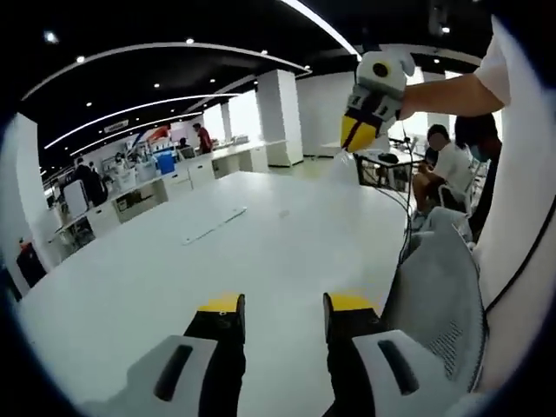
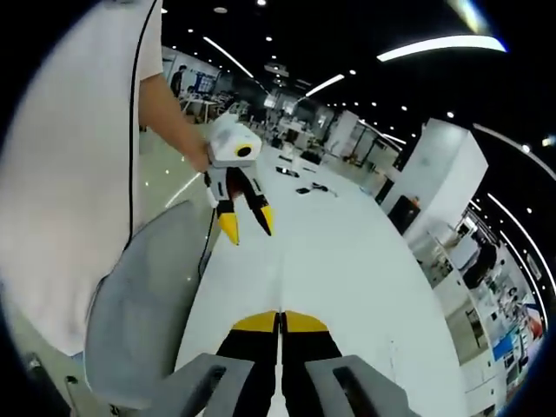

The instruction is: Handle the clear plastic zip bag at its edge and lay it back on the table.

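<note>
Right gripper (image 2: 280, 323), jaws seemingly pinched on the faint clear zip bag (image 1: 341, 170) above the table (image 1: 174, 261), risks a crumpled landing if released high, while the left gripper (image 1: 282, 306) gapes above the table.

We log our right gripper (image 2: 279, 320), yellow-tipped black jaws pressed together, above the long white table (image 2: 347, 261); our left gripper (image 2: 248, 221), jaws parted; grey mesh chair back (image 2: 143, 304) alongside.

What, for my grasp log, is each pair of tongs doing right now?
Left tongs: open, holding nothing.
Right tongs: shut on the clear plastic zip bag, faintly visible.
</note>
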`<state>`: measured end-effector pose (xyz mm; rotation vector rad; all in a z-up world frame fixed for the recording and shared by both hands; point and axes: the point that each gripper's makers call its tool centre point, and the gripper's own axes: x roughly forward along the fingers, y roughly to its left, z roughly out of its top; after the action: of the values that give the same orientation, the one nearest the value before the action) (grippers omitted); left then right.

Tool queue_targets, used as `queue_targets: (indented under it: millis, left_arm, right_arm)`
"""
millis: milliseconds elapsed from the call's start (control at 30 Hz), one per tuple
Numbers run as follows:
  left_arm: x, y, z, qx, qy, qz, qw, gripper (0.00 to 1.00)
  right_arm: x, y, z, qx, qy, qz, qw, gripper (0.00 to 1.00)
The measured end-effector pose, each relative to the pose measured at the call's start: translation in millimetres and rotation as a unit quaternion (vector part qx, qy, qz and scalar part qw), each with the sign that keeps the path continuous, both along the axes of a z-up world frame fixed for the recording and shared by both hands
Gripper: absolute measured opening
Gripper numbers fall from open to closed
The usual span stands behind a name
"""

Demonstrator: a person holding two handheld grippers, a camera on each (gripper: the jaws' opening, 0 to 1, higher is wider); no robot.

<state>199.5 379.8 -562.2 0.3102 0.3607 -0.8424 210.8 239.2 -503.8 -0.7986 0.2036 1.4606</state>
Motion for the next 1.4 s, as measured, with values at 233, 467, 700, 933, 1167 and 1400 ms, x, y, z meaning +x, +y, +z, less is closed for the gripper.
queue_targets:
  millis: [233,467,700,933,1167,1400]
  left_arm:
    - [12.0,-5,8.9,0.035,-0.018,-0.031,0.9987,0.26]
    - [16.8,-14,15.8,0.063,-0.032,-0.065,0.9953,0.23]
    - [17.1,-21,13.1,0.103,-0.035,-0.109,0.9881,0.19]
    - [13.3,-31,6.7,0.129,-0.014,-0.149,0.9802,0.17]
    - [14.2,-36,6.4,0.15,-0.013,-0.168,0.9741,0.1]
    - [11.2,-35,-0.1,0.172,-0.004,-0.186,0.9674,0.06]
  right_arm:
    - [-2,0,2.6,-0.009,-0.005,0.012,0.9999,0.0]
    - [-6,1,3.3,-0.019,-0.014,0.027,0.9993,0.0]
    - [-9,3,4.2,-0.032,-0.023,0.04,0.9984,0.0]
    - [-11,5,5.8,-0.037,-0.028,0.048,0.9978,0.0]
    - [-14,7,7.0,-0.039,-0.031,0.054,0.9973,0.0]
    - [-15,6,6.0,-0.043,-0.03,0.056,0.997,0.0]
